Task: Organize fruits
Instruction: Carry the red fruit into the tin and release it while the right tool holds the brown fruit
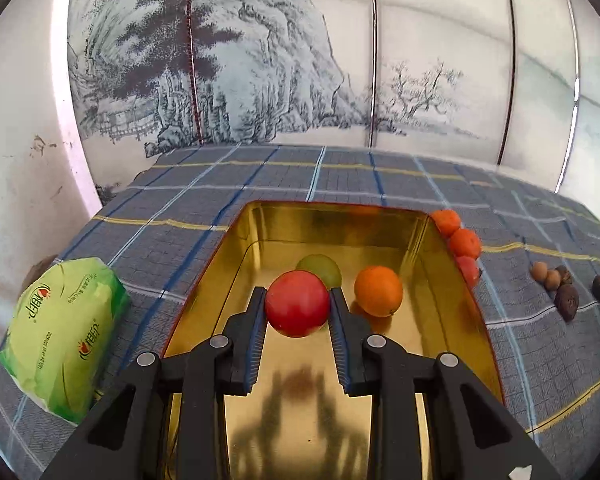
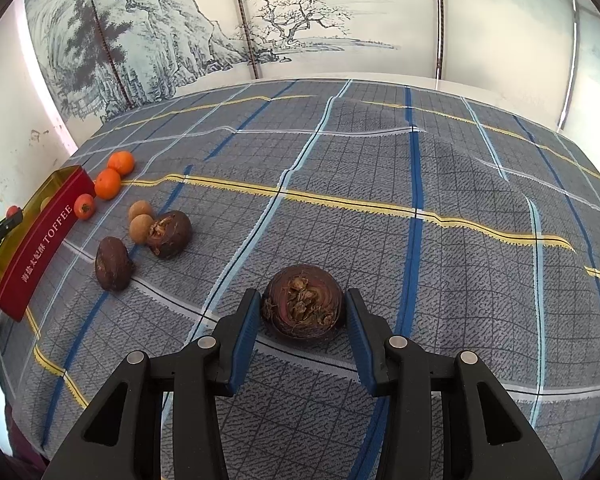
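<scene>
My left gripper (image 1: pixel 298 300) is shut on a red apple (image 1: pixel 297 303) and holds it over the gold inside of a red tin box (image 1: pixel 260 232). In the box lie an orange (image 1: pixel 378 290) and a green fruit (image 1: pixel 324 267), partly hidden behind the apple. My right gripper (image 2: pixel 303 312) stands around a dark brown water chestnut (image 2: pixel 303 306) on the checked cloth; the fingers are at its sides with small gaps. Three small orange fruits (image 2: pixel 108 183) lie beside the box (image 2: pixel 40 248).
Two more water chestnuts (image 2: pixel 112 263) and two tan longans (image 2: pixel 141 220) lie right of the box. A green tissue pack (image 1: pixel 60 332) lies left of it. A painted screen stands behind the table.
</scene>
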Motion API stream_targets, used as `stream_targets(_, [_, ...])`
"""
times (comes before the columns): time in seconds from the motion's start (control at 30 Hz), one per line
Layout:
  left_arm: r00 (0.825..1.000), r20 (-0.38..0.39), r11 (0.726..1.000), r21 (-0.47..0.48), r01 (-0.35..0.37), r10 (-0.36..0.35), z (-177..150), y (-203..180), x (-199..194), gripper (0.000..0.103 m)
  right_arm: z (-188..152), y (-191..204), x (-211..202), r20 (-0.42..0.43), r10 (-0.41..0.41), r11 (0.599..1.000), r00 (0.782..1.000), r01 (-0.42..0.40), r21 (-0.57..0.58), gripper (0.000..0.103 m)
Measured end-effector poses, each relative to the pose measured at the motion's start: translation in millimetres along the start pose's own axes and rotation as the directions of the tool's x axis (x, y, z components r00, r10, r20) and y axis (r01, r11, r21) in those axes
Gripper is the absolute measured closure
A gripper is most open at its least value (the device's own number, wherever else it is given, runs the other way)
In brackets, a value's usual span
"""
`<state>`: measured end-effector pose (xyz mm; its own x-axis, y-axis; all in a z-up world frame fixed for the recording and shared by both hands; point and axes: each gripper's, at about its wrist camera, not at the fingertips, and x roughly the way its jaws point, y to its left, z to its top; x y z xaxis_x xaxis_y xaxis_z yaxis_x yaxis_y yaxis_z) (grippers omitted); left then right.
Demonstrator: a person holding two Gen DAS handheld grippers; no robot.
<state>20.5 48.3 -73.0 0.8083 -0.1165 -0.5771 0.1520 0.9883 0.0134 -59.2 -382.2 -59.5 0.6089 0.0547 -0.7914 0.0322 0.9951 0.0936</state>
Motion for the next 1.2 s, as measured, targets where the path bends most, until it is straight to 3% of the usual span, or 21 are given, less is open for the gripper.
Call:
stream_targets(0.57, [1.000,0.015,0.999,-0.031,0.021,-0.020,2.2,6.6,-3.3,0.077,0.3,4.3,0.9,-0.005,-0.030,0.999,1.000,0.030,-0.022,0.059])
stream_targets(1.0, [1.000,0.028,0.999,-0.048,-0.006,0.007,1.6,8.0,-6.5,0.076,0.6,13.0,2.4,-0.010,-0.074,0.995,0.997,0.073,-0.062,0.058])
stream_targets(1.1, [0.999,0.033,0.998,-0.050,-0.025,0.027,1.4,7.9,-7.6,0.064,0.7,13.8,2.4,-0.010,-0.074,0.995,0.997,0.073,-0.062,0.058])
stream_targets(1.17, [0.998,0.039,0.997,-0.056,-0.045,0.047,1.0,8.2,-9.0,0.044,0.8,13.8,2.4,-0.010,-0.076,0.995,0.997,0.076,-0.064,0.058])
stream_targets(1.2, [0.998,0.042,0.997,-0.059,-0.047,0.050,0.7,8.5,-9.8,0.041,0.8,13.9,2.5,-0.010,-0.077,0.995,0.997,0.076,-0.065,0.058])
